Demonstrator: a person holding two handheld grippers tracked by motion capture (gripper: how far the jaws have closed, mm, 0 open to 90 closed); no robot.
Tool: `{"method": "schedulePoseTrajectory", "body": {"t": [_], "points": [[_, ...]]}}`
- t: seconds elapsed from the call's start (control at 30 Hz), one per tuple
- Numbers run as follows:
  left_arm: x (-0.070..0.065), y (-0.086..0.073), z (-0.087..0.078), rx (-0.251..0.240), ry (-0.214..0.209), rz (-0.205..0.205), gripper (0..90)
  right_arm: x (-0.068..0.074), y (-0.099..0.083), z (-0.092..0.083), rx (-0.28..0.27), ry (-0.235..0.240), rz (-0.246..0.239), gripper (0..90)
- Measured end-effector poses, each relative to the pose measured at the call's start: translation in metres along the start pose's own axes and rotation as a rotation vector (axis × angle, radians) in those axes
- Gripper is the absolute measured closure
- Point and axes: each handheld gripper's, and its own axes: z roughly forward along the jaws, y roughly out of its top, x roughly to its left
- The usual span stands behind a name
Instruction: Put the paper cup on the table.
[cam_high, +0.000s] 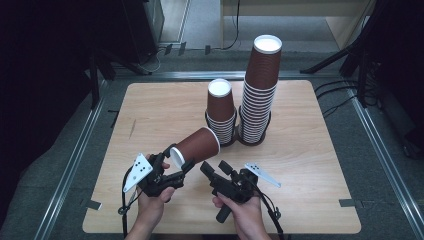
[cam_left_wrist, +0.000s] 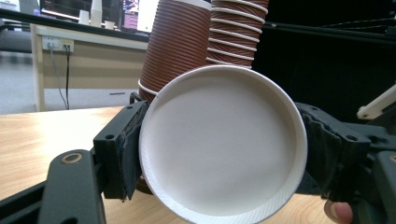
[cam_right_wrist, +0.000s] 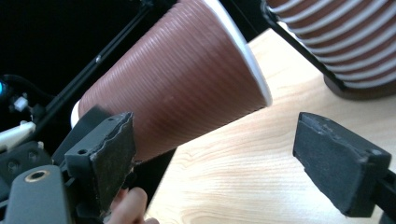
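This looks like a lab or test room set up inside an office. A small wooden worktop stands on grey carpet, ringed by metal rails, black stands and loose cables. Behind it are a desk with wall sockets and lit screens.

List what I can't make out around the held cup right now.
- Cup: left gripper view, its bottom faces the camera and hides the wall and mouth.
- Stacks: right gripper view, tops cut off by the edge.
- Left gripper pads: high view, too small to judge contact.
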Motion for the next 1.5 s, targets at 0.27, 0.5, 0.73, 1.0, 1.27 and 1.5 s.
{"method": "schedulePoseTrajectory", "body": {"t": [0.27,0.5,0.73,1.0,1.27,1.5], "points": [[0.000,-0.001,0.001,-0.001,0.002,0.000,23.1,0.003,0.001,0.003,-0.026,0.098,0.168,0.0],[0.000,-0.002,0.000,-0.001,-0.003,0.006,23.1,0.008,-0.001,0.007,-0.075,0.139,0.315,0.7],[0.000,-0.001,0.000,-0.007,0.000,0.004,23.1,0.008,-0.002,0.013,-0.114,0.137,0.405,0.7],[0.000,-0.001,0.000,-0.004,-0.003,0.009,23.1,0.005,-0.002,0.022,-0.117,0.141,0.522,0.9],[-0.001,-0.001,0.000,-0.007,-0.004,0.014,23.1,0.007,-0.004,0.026,-0.160,0.124,0.557,0.8],[-0.002,-0.001,0.000,-0.006,0.001,0.023,23.1,0.007,-0.004,0.031,-0.191,0.128,0.642,0.8]]}}
